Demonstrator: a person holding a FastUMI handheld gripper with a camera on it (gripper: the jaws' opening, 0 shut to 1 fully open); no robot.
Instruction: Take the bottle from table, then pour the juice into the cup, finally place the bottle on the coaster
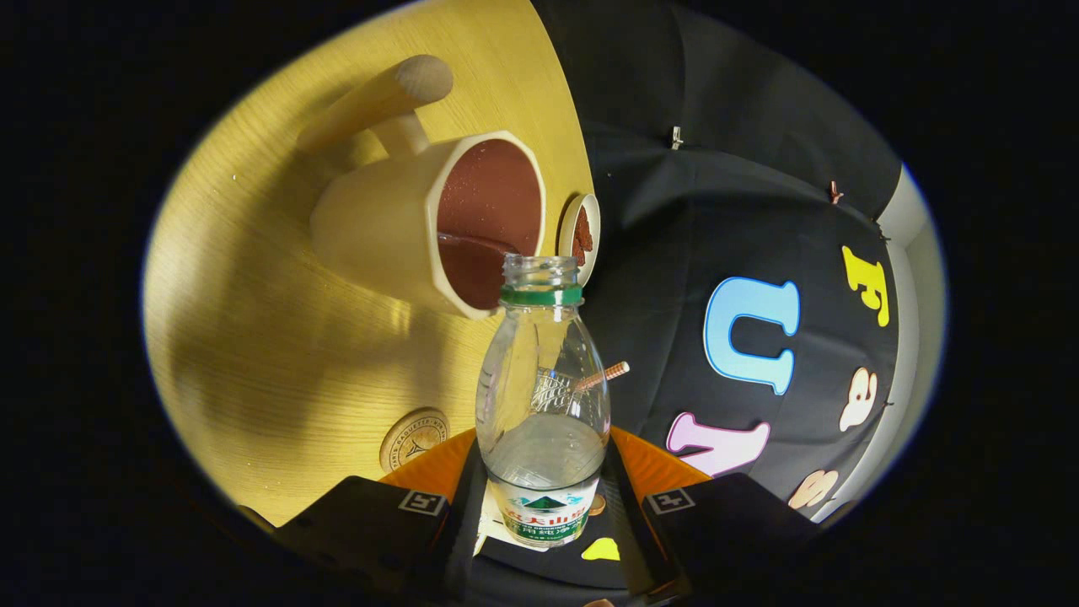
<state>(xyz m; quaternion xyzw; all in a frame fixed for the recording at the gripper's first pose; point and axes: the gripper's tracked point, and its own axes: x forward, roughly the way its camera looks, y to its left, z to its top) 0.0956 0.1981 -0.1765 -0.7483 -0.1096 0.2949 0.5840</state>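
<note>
We see a clear bottle (544,413) with a green neck ring, a cream cup (396,219) lined speckled reddish-brown beyond it, on pale yellow wood-grain table (278,337).

the claw (544,506) grips a clear plastic bottle (544,396) between its two fingers, both pressing on the labelled lower part, with the uncapped mouth and green neck ring pointing ahead toward a cream cup (430,223). the cup has a dark reddish-brown inside, a thick rounded handle on its far side, and stands on the yellow wooden counter (270,337), which looks turned on its side here. a small round dish (582,232) sits just beyond the cup near the counter's edge, and a round wooden coaster (413,437) lies on the counter close to the left finger.
</note>
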